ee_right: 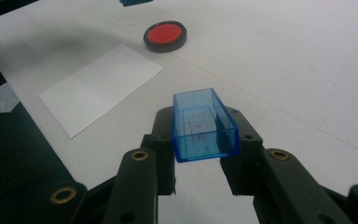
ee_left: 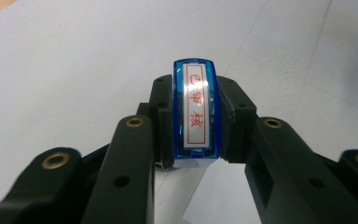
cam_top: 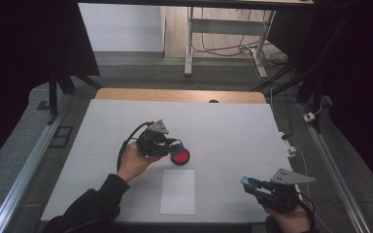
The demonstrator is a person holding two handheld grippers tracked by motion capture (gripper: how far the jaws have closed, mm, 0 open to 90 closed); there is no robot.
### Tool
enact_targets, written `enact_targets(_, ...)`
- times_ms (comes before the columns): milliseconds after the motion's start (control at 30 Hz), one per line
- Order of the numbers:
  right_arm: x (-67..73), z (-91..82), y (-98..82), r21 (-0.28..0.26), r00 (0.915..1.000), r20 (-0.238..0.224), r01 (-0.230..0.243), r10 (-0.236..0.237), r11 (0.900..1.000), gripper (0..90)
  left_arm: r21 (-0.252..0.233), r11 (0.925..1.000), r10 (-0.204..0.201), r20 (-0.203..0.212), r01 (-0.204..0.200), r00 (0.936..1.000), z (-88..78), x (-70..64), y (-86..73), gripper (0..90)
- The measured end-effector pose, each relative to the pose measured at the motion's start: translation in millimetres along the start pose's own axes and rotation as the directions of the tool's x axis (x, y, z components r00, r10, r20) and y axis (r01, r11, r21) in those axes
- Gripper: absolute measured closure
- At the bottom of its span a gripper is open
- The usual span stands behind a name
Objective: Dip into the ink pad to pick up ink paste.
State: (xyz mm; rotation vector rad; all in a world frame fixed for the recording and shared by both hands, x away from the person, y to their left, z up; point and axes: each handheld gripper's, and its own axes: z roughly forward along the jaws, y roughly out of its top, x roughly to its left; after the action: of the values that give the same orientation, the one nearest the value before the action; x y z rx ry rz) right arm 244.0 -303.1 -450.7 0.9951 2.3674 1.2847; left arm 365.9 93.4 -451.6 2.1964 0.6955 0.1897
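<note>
My left gripper is shut on a blue stamp whose white label carries red characters. In the high view this stamp hangs right over the round black ink pad with its red centre. My right gripper rests near the table's front right and is shut on the stamp's clear blue cap, its open side facing up. In the right gripper view the ink pad lies farther off, beyond the white sheet of paper. That sheet lies flat at the front middle of the table.
The work surface is a white table top with a wooden strip along its far edge. Metal rails run along both sides. A desk frame with cables stands on the floor beyond.
</note>
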Motion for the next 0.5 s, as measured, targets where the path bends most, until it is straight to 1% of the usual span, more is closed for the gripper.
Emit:
enact_targets(167,-0.2,0.0,0.0,0.0,1.0,-0.002,-0.002,0.002,1.0,68.8,0.007,0.9999,-0.012,0.003,0.012,0.9999,8.2,5.3,0.6,70.3)
enact_targets(267,-0.2,0.1,0.0,-0.001,1.0,-0.002,-0.002,0.002,1.0,68.8,0.016,0.9997,-0.02,-0.002,0.02,0.9998,13.2,7.4,0.1,70.3)
enact_targets(300,-0.1,-0.1,0.1,0.002,1.0,0.001,-0.001,0.001,1.0,68.8,0.023,0.9996,-0.016,-0.005,0.016,0.9999,14.9,8.4,-0.1,70.3)
enact_targets(433,-0.1,-0.2,0.1,0.006,1.0,0.003,0.0,0.0,1.0,68.8,0.04,0.999,-0.022,-0.004,0.022,0.9997,23.2,11.3,-1.2,70.3)
enact_targets(500,-0.1,0.0,0.1,0.004,1.0,0.0,-0.001,0.001,1.0,68.8,0.05,0.9985,-0.023,-0.011,0.023,0.9997,26.8,12.2,-1.8,70.3)
